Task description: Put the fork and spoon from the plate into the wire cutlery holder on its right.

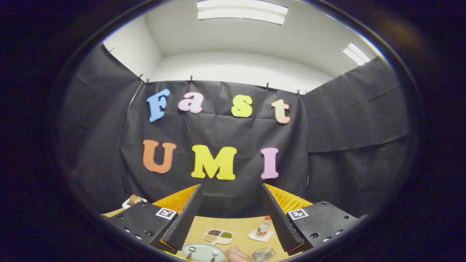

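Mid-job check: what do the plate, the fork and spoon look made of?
Plate: pale green, smooth and glossy, likely ceramic or melamine. Spoon and fork: silvery with bright glints, probably polished metal, though small in view. The tool hangs open above the table, holding nothing.

The gripper [231, 193] has two long fingers [184, 222] with ribbed, sawtooth inner faces, standing wide apart. Behind each finger sits a dark block studded with small screws, and each block carries a square black-and-white marker [166, 213] on its top near the finger's base.
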`<act>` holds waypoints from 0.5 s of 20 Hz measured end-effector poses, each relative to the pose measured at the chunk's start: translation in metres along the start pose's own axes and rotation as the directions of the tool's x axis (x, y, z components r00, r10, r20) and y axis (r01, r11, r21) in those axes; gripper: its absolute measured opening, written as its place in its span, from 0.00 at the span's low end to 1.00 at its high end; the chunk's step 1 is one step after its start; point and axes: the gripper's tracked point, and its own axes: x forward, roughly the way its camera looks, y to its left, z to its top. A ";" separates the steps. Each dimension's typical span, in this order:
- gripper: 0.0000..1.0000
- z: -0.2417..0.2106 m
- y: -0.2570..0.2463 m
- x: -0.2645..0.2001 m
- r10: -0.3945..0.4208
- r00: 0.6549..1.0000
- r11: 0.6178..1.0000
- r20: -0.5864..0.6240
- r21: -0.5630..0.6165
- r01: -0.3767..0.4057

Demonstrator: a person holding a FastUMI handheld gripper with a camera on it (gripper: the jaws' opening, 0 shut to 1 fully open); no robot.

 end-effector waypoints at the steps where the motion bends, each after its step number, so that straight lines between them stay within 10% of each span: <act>1: 0.95 -0.005 0.002 0.002 0.007 1.000 1.000 -0.022 0.006 -0.006; 10: 0.95 -0.035 -0.011 0.025 0.017 0.991 0.999 -0.135 0.029 -0.014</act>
